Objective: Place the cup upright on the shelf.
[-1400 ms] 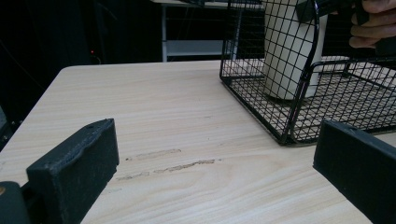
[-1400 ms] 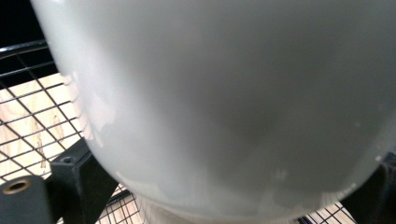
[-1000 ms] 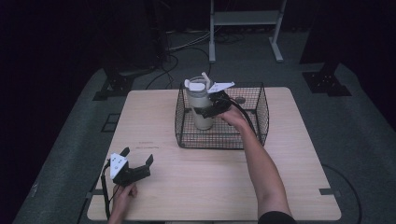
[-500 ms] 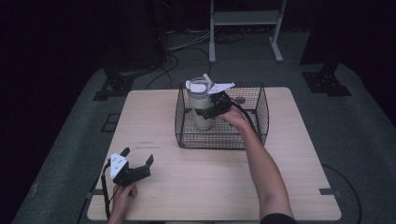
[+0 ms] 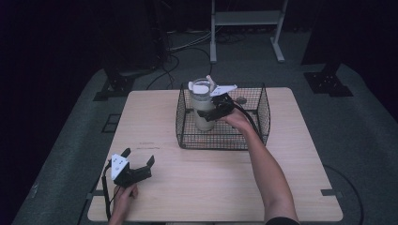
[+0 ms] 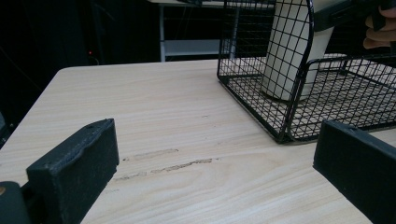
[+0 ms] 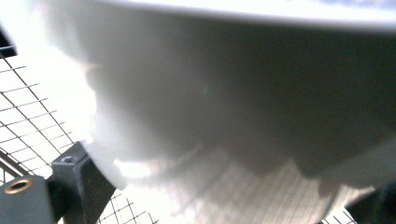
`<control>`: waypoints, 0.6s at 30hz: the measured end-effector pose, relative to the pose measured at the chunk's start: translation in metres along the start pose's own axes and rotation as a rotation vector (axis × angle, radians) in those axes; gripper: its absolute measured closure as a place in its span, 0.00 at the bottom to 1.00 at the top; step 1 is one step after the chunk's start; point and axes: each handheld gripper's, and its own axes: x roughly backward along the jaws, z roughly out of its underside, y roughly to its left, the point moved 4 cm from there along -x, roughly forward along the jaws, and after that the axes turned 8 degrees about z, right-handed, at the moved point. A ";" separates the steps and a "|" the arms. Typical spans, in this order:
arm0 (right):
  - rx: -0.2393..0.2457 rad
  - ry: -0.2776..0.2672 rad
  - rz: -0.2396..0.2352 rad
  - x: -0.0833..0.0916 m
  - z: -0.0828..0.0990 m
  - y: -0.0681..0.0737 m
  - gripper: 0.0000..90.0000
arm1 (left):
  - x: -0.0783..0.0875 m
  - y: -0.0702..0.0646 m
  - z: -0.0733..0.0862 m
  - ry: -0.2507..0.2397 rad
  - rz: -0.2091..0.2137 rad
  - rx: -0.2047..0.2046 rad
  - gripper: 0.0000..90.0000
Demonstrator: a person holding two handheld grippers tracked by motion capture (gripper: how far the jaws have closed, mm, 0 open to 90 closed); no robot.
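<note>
A tall cream tumbler [image 5: 201, 107] with a lidded top stands upright in the left part of a black wire basket [image 5: 220, 140] at the table's far middle. My right gripper [image 5: 213, 112] reaches into the basket from the right and is shut on the tumbler's body. In the right gripper view the tumbler [image 7: 210, 93] sits close up between the jaws of the right gripper [image 7: 224, 196]. My left gripper [image 5: 138, 157] rests open near the front left corner of the table. In the left gripper view the left gripper [image 6: 217, 158] faces the basket [image 6: 289, 116] and the tumbler [image 6: 285, 60].
The light wooden table [image 5: 155, 117] has scuff marks [image 6: 163, 163] in front of the left gripper. A small round object [image 5: 241, 100] lies at the basket's back right. A white metal stand [image 5: 244, 18] and cables are on the floor beyond the table.
My right gripper and the tumbler have shifted slightly to the right inside the basket. The left gripper has stayed put.
</note>
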 end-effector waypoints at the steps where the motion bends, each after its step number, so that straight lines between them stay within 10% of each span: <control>1: 0.012 -0.002 0.004 0.000 0.000 0.000 0.07 | 0.000 0.000 0.000 0.000 0.000 -0.001 0.00; 18: 0.025 0.039 0.049 0.008 0.000 0.003 0.07 | 0.000 -0.001 0.000 -0.003 0.004 -0.016 0.00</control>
